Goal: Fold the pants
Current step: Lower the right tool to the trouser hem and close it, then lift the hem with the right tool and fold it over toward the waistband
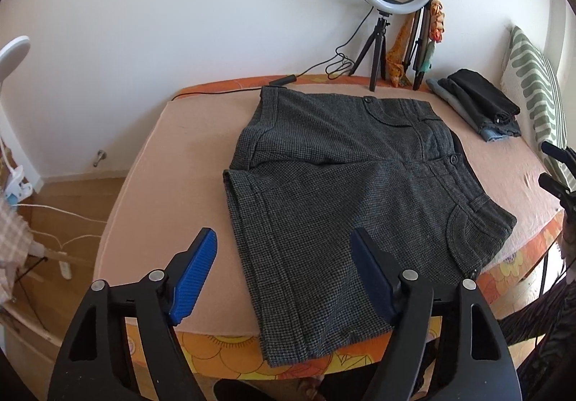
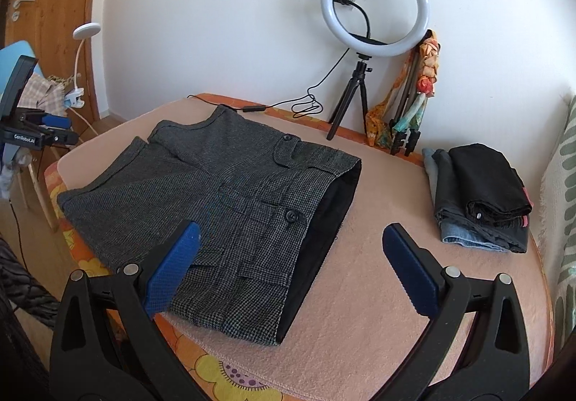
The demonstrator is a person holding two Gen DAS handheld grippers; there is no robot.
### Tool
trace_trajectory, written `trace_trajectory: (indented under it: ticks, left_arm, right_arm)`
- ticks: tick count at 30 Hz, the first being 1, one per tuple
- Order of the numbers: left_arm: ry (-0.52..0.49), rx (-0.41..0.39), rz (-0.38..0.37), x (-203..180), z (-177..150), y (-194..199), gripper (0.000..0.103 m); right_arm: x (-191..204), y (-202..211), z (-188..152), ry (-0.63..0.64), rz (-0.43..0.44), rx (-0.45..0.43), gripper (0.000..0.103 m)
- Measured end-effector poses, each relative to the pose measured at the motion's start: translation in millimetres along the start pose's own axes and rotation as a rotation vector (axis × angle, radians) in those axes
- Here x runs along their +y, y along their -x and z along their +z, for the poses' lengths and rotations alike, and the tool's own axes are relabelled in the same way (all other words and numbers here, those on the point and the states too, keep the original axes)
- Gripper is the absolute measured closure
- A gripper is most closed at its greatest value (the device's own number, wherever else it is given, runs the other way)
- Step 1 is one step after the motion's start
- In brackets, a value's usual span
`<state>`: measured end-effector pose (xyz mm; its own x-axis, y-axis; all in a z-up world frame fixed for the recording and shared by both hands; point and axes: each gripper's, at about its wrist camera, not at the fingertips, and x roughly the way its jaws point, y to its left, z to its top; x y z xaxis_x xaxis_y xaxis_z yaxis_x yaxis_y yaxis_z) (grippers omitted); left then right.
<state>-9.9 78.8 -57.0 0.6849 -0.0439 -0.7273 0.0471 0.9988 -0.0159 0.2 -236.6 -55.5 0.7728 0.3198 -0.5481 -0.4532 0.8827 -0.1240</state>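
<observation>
Grey pants (image 1: 345,192) flat on pink blanket (image 1: 172,163). Left gripper (image 1: 284,275) and right gripper (image 2: 291,267) both spread apart, empty. Risk: pinching blanket along with cloth; hem overhanging edge, prone to slipping.

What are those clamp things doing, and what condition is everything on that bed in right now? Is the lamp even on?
Left tool: open, holding nothing.
Right tool: open, holding nothing.
Grey shorts: spread flat, not folded, near leg hanging over the bed's edge.
Stack of clothes: folded, piled beside the pillow.
Ring light: upright on its tripod; whether lit, cannot tell.
Pink blanket: spread flat under everything.
</observation>
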Motion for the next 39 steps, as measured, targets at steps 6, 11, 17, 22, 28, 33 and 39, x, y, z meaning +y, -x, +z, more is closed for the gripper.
trace_trajectory:
  ticks: [6, 11, 17, 22, 28, 33, 39]
  left_arm:
    - [-0.006, 0.054, -0.008, 3.9, -18.9, -2.6, 0.04]
    - [-0.027, 0.078, -0.026, 2.3, -28.2, -1.0, 0.051]
    - [-0.104, 0.101, -0.063, -11.8, -38.0, -3.3, 0.057]
    - [-0.112, 0.112, -0.083, -15.0, -38.7, -8.5, 0.057]
    - [-0.173, 0.12, -0.074, -19.3, -37.5, -9.6, 0.057]
    - [-0.222, 0.116, -0.1, -26.9, -39.2, -10.7, 0.057]
    - [-0.373, 0.11, -0.122, -50.5, -51.6, -7.5, 0.051]
  right_arm:
    - [26.2, -2.9, -28.0, 0.144, 0.124, 0.074, 0.012]
    - [54.4, -15.8, -47.7, 0.281, 0.173, 0.148, 0.024]
    - [65.8, -30.6, -61.8, 0.355, 0.21, 0.212, 0.035]
    - [74.5, -41.1, -68.7, 0.449, 0.201, 0.24, 0.035]
    - [77.9, -54.0, -72.4, 0.504, 0.161, 0.271, 0.043]
    - [80.3, -57.9, -70.8, 0.506, 0.141, 0.28, 0.075]
    - [69.2, -51.1, -43.5, 0.416, 0.117, 0.215, 0.091]
